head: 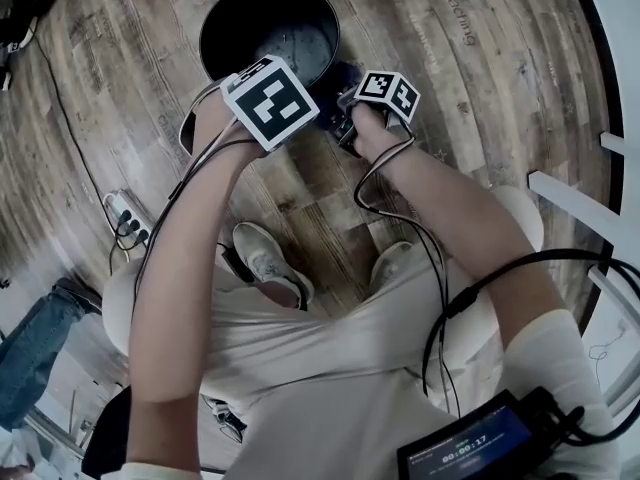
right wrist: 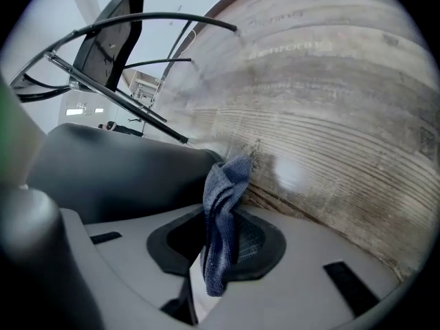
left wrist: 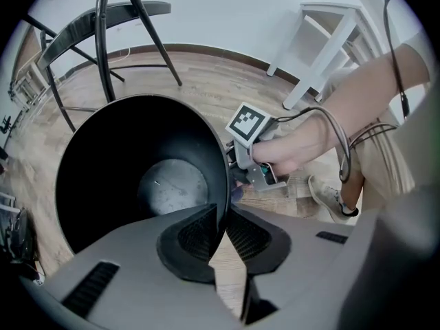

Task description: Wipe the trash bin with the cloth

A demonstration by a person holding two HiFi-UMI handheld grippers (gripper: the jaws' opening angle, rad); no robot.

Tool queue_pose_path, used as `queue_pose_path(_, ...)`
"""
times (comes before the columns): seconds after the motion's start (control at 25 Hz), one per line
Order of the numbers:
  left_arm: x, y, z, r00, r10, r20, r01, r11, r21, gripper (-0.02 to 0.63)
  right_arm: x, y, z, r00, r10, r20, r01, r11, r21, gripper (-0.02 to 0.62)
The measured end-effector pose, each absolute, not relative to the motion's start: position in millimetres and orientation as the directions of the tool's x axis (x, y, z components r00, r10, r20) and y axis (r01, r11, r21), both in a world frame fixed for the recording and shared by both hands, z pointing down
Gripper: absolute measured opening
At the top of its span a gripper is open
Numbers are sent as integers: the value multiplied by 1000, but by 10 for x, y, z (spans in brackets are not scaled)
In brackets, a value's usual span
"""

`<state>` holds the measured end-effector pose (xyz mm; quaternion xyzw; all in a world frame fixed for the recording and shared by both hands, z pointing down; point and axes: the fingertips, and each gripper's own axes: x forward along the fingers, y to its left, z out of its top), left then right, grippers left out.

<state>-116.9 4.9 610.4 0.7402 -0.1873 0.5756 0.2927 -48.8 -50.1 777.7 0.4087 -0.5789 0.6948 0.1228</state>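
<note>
The black trash bin (head: 268,28) stands open on the wooden floor, with its grey bottom (left wrist: 172,188) showing in the left gripper view. My left gripper (left wrist: 223,227) is shut on the bin's near rim (left wrist: 224,184), one pad inside and one outside. My right gripper (right wrist: 221,243) is shut on a dark blue cloth (right wrist: 223,212), whose top end lies against the bin's outer wall (right wrist: 117,174). In the head view both marker cubes, left (head: 268,101) and right (head: 388,93), sit at the bin's near side, and the cloth (head: 345,76) is between them by the wall.
A black chair frame (left wrist: 110,26) stands behind the bin. White furniture legs (left wrist: 330,40) are off to the right. A power strip with cables (head: 125,223) lies on the floor at the left. The person's shoes (head: 265,258) are just below the bin.
</note>
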Motion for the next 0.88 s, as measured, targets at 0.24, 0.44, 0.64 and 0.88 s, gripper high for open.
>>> queue_pose_path(0.24,-1195,75,6153,211,65,975,-620,-762,185,54,-389,-384,7255,-592,-388,706,-633,-319,-705,63)
queue_pose_path(0.44,-1206,73,6189,155,78,985,-628,-761,160,54,-350,-261,6687,-628,-455,631,-556,-305,-773,63)
queue_pose_path(0.64,-1092,90,6194,179,80,981,-660,-729,180,46,-446,-58,6198,-695,-473,542,-464,-281,-840,63)
queue_pose_path(0.88,-924,78,6153,244,44,969,-733,-646,214,38,-574,5,6031,-741,-471,478,-444,-191,-876,63)
